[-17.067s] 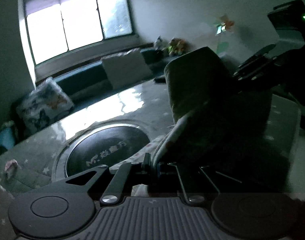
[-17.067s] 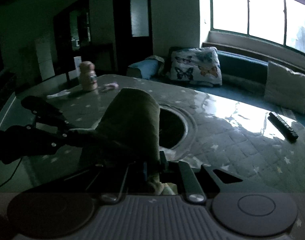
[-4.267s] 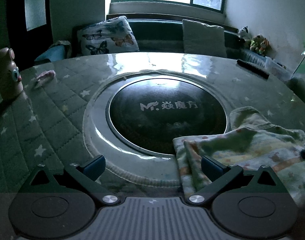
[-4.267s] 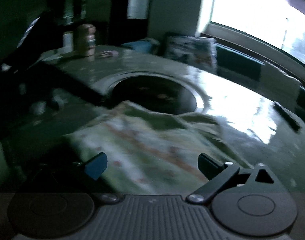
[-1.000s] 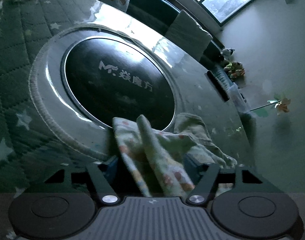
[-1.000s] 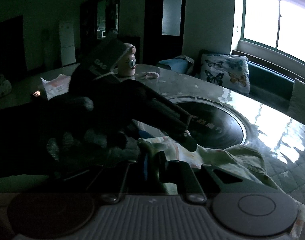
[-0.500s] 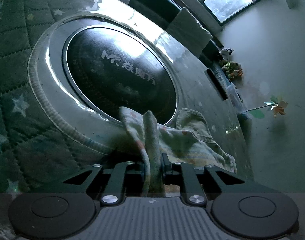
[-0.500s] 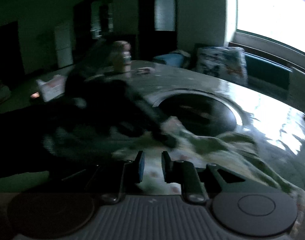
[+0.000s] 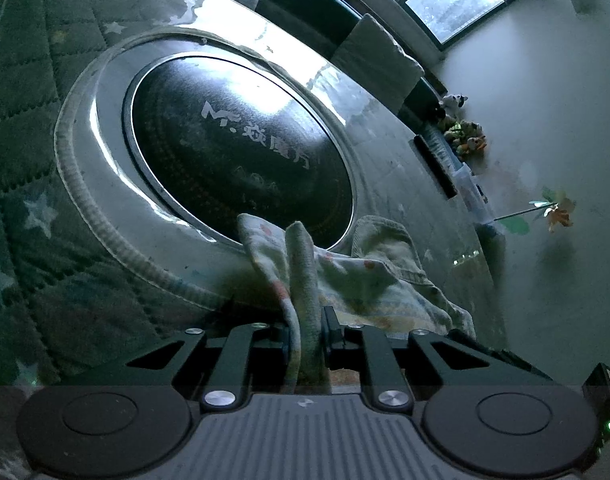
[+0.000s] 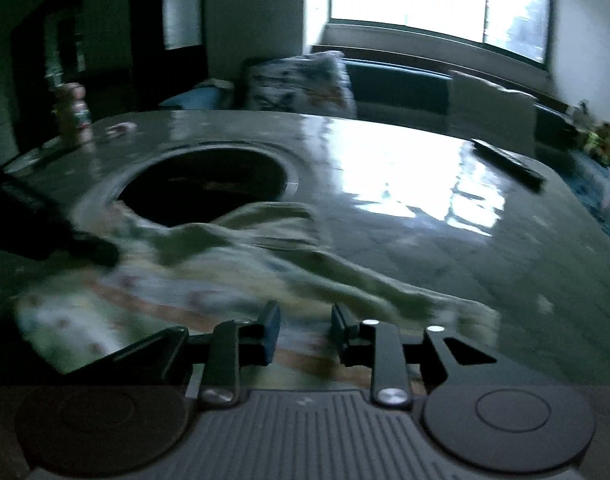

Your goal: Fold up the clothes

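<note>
Left gripper (image 9: 305, 336): jaws clenched on a bunched ridge of the garment (image 9: 369, 276). The pinched cloth stands up between the fingers as a narrow upright fold and trails down behind them.

Right gripper (image 10: 305, 330): jaws parted, nothing between them, poised just above the near part of the garment (image 10: 233, 280). View is motion-blurred, so contact with the cloth cannot be told.

Garment: pale, small-print, child-size by look. Lies rumpled on the table (image 10: 485, 264) near the edge, its far part lapping over the rim of the dark round hob (image 9: 233, 148) set in the tabletop. Several layers show in the left view, so partly doubled over; how many folds, cannot tell.

Axis: in the right view the long axis runs across the frame, left to right, tapering toward the right end. A hood-like or collar-like lobe points away, toward the hob. In the left view the gripped end is nearest, the rest spreading off to the right.

Risks, as judged:
- Grip is on a bunch, not a clean edge. Lifting may drag hidden layers along and undo the doubling.
- Only one end is held. A pull by the left alone would skew the cloth about its free end.
- Glossy table cover: the cloth may slide instead of creasing.
- Right gripper closing blind on blurred, rumpled cloth may take one layer too few or too many.
</note>
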`<move>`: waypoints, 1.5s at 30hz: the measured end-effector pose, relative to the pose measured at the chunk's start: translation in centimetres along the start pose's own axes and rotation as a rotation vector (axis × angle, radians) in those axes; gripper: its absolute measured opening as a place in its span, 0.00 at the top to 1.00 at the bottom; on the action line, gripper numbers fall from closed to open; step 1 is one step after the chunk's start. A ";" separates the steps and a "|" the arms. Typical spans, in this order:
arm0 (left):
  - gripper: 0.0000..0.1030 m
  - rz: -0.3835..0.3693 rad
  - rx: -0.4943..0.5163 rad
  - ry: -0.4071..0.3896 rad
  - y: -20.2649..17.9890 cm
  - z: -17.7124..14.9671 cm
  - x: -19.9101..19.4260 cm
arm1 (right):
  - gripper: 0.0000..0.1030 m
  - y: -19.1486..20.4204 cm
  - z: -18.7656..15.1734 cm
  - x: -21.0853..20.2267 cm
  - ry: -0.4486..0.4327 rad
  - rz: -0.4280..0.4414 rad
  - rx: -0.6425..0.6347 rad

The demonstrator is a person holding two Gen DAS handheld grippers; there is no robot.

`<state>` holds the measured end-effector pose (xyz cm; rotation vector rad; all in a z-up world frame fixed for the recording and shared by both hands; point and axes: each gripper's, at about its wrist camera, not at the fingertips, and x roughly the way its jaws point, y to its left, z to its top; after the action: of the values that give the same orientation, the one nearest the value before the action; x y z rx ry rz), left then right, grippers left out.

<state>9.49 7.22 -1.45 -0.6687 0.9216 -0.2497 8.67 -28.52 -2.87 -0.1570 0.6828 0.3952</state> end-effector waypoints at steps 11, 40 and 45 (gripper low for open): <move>0.84 0.021 0.017 0.004 -0.4 0.1 0.1 | 0.51 -5.8 -0.8 0.2 -0.019 -0.191 0.139; 0.91 0.012 0.261 -0.040 -9.0 2.2 2.1 | 0.91 -10.0 0.4 -3.6 -0.141 -0.204 0.282; 0.92 0.000 0.295 -0.024 -10.8 2.4 4.0 | 0.91 -11.9 0.6 -4.2 -0.151 -0.257 0.284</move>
<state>14.63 -1.94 3.80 -0.3986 0.8408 -0.3680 10.92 -40.48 0.44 0.0544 0.5548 0.0599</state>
